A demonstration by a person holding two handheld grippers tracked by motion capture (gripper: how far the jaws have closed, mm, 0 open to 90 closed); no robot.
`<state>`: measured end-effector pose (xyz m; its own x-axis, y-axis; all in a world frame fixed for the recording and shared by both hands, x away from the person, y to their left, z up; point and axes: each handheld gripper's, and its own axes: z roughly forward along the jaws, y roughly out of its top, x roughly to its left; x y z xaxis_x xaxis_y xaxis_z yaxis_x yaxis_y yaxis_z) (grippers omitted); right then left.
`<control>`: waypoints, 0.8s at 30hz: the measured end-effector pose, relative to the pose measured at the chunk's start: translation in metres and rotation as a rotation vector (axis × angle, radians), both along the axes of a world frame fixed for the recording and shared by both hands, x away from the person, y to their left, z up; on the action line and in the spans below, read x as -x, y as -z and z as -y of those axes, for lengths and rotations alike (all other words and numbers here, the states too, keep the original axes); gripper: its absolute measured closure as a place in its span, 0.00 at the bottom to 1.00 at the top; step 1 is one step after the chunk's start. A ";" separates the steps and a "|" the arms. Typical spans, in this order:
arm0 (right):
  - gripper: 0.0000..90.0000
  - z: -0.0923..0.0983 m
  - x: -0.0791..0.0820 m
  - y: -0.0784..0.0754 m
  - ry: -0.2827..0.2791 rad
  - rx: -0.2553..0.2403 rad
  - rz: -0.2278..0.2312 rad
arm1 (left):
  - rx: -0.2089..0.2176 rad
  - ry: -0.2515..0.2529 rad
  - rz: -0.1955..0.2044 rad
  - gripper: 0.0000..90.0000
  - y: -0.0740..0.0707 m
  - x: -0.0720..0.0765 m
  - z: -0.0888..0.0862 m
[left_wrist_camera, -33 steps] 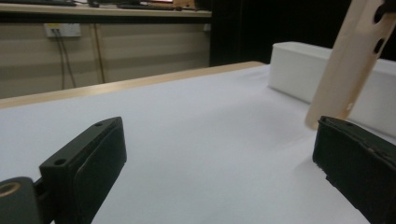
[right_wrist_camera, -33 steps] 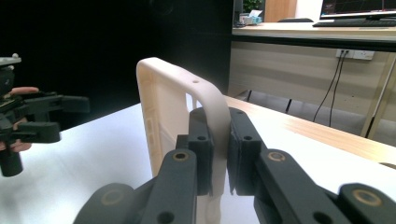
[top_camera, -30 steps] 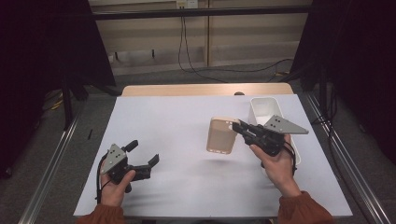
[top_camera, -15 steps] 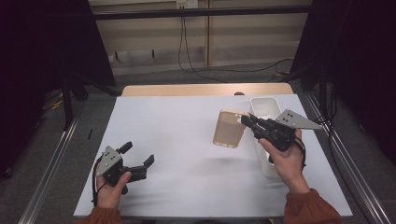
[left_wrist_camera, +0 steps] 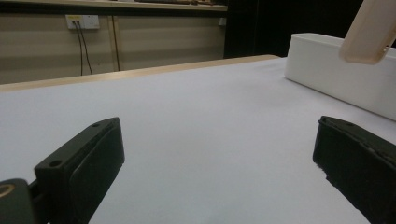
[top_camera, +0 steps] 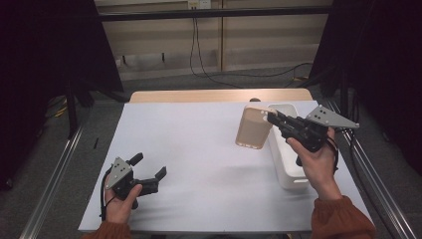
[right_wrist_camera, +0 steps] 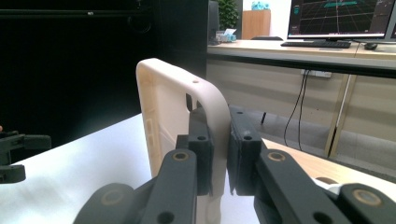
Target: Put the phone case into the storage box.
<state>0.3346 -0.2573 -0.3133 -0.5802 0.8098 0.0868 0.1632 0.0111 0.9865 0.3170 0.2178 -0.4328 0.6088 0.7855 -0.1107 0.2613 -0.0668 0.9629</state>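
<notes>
The right gripper (top_camera: 271, 118) is pinching a tan phone case (top_camera: 253, 128) by one edge and holds it up in the air, over the right side of the white table (top_camera: 199, 149). In the right gripper view the two black jaws are squeezed on the thin wall of the case (right_wrist_camera: 177, 107), one inside the shell and one outside, and the case stands tall with its hollow side facing left. From the high view the case hangs just left of a white bin (top_camera: 288, 159), with its far corner over the bin's left rim. The person's right hand (top_camera: 316, 154) covers part of the bin, so you cannot see what is inside it. The bottom of the case is cut off behind the jaws in the right gripper view. The left gripper (top_camera: 149, 172) rests low on the near left part of the table, well apart from the case, and its jaws are spread wide with nothing between them. In the left gripper view the bin (left_wrist_camera: 336, 74) is far off on the right, and only a corner of the case (left_wrist_camera: 369, 37) pokes in at the top. Cables (top_camera: 199, 55) hang down the wall beyond the table.
</notes>
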 end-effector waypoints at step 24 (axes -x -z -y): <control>0.91 0.038 -0.008 -0.039 0.085 0.011 0.047 | -0.002 0.001 0.009 0.03 -0.001 0.001 -0.002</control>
